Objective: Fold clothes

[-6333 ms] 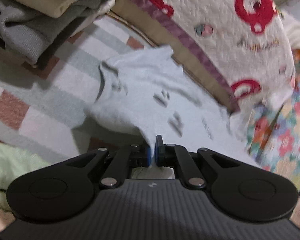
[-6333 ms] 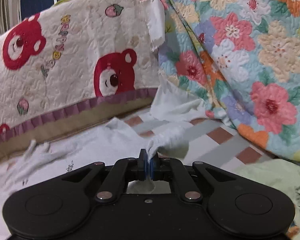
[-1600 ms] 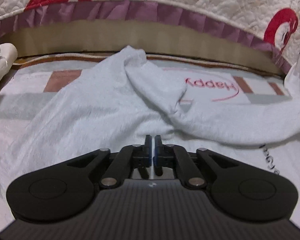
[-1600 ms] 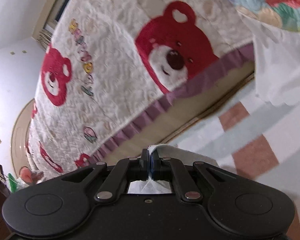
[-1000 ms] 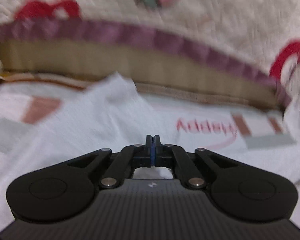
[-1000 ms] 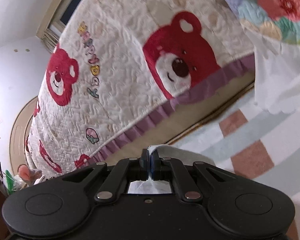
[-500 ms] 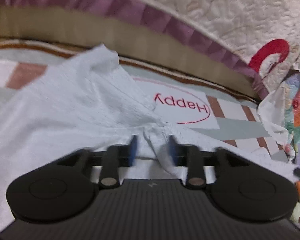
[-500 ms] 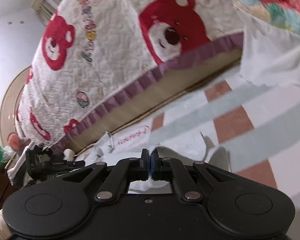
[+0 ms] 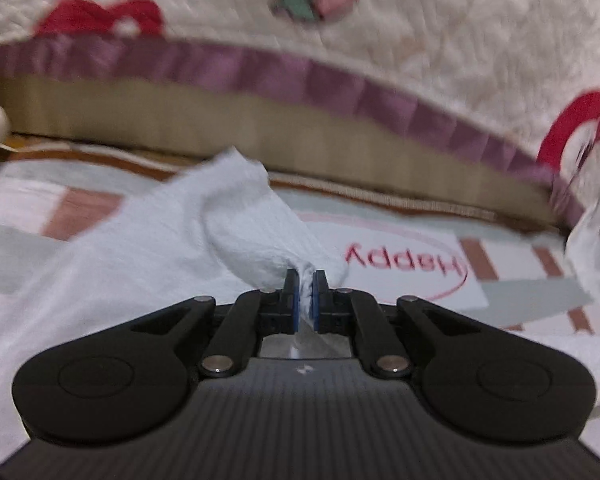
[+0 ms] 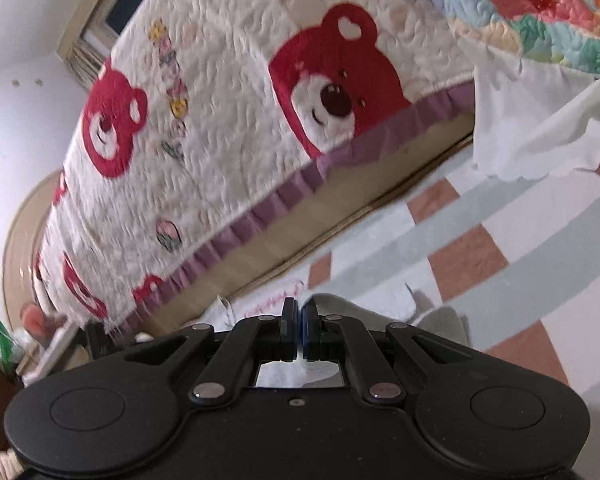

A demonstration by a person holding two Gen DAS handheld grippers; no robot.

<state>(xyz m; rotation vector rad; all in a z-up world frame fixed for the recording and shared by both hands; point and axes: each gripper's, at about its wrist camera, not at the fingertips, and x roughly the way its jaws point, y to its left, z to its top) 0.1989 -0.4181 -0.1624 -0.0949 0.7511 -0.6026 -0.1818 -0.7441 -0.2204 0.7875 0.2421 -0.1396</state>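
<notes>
Between left gripper (image 9: pixel 305 285) pads, shirt (image 9: pixel 148 240) fold

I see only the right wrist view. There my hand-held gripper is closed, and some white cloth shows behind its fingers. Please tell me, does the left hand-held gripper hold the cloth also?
Observer: Yes. The left hand-held gripper is shut on a bunched fold of the pale blue cotton garment.
Operator: Where does the rest of the garment lie?
Observer: It spreads out to the left of that gripper, over the striped bed sheet.
Operator: Is there some print near?
Observer: A red word "Happy", seen upside down inside a red oval line, sits just to the right of the fingers.
</notes>
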